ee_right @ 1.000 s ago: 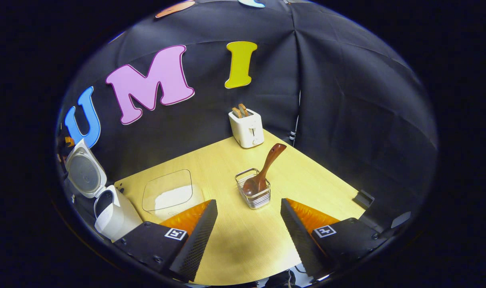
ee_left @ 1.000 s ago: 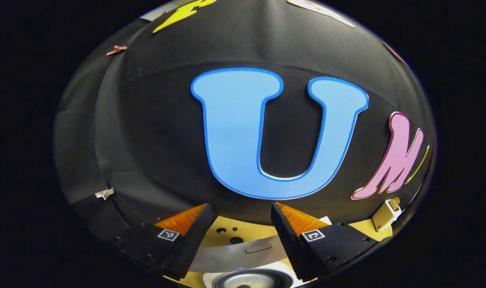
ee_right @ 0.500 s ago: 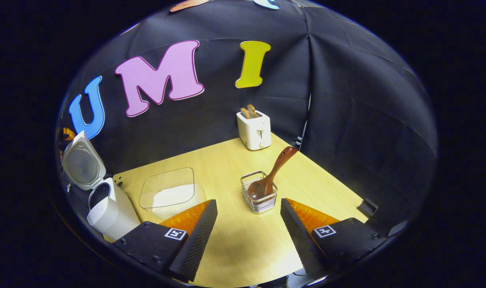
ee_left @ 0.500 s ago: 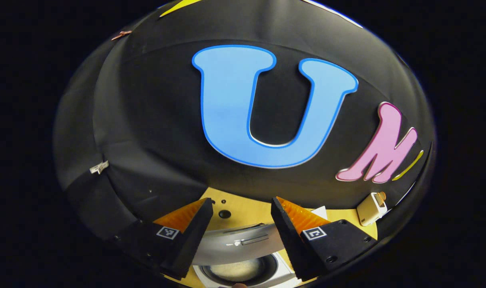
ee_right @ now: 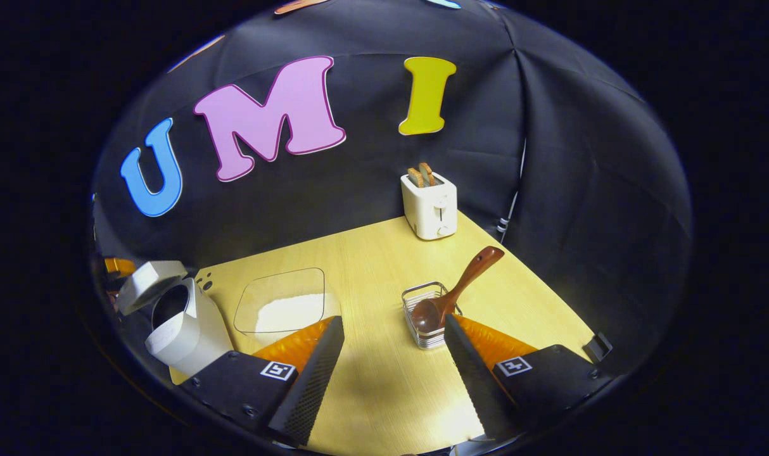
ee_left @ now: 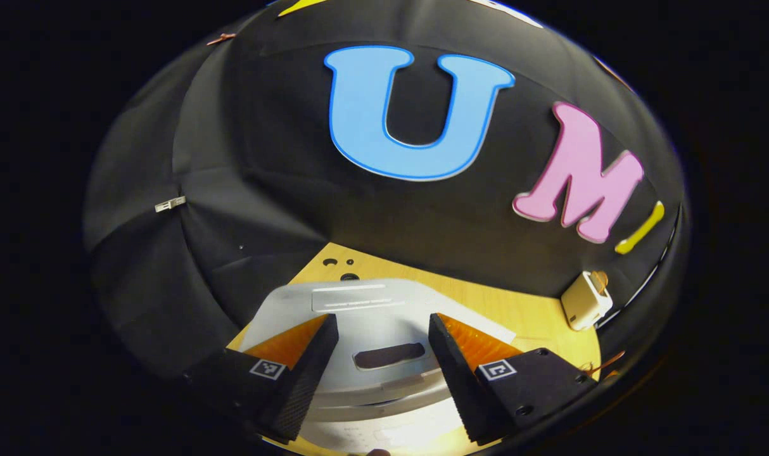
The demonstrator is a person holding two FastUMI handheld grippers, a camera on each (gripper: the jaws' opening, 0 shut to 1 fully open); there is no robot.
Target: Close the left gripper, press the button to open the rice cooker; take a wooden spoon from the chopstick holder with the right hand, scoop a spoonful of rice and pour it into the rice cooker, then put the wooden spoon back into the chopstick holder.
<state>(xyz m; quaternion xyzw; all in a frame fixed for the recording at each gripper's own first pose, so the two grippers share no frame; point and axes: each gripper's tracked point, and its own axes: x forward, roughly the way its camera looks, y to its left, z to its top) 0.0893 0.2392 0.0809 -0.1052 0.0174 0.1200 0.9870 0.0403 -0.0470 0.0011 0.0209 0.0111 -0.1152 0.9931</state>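
The white rice cooker [ee_right: 182, 329] stands at the table's left end, its lid [ee_right: 149, 283] tilted partway down over the pot. In the left gripper view the lid's top [ee_left: 365, 316] with its dark handle slot lies just past my left gripper [ee_left: 379, 354], which is open. A wooden spoon [ee_right: 463, 283] leans bowl-down in the wire chopstick holder [ee_right: 425, 316]. My right gripper [ee_right: 394, 354] is open, empty, low over the table, with the holder just ahead beside its right finger. A clear dish of white rice [ee_right: 286, 307] sits between cooker and holder.
A white toaster [ee_right: 430, 206] with bread in it stands at the table's far edge by the cloth wall, also as the toaster [ee_left: 585, 302] at the right of the left gripper view. Bare wooden table [ee_right: 372, 266] lies between dish, holder and toaster.
The cooker lid has swung from upright to partway down, its top now facing my left gripper. The right gripper has drifted, so the holder sits farther right and nearer its right finger.
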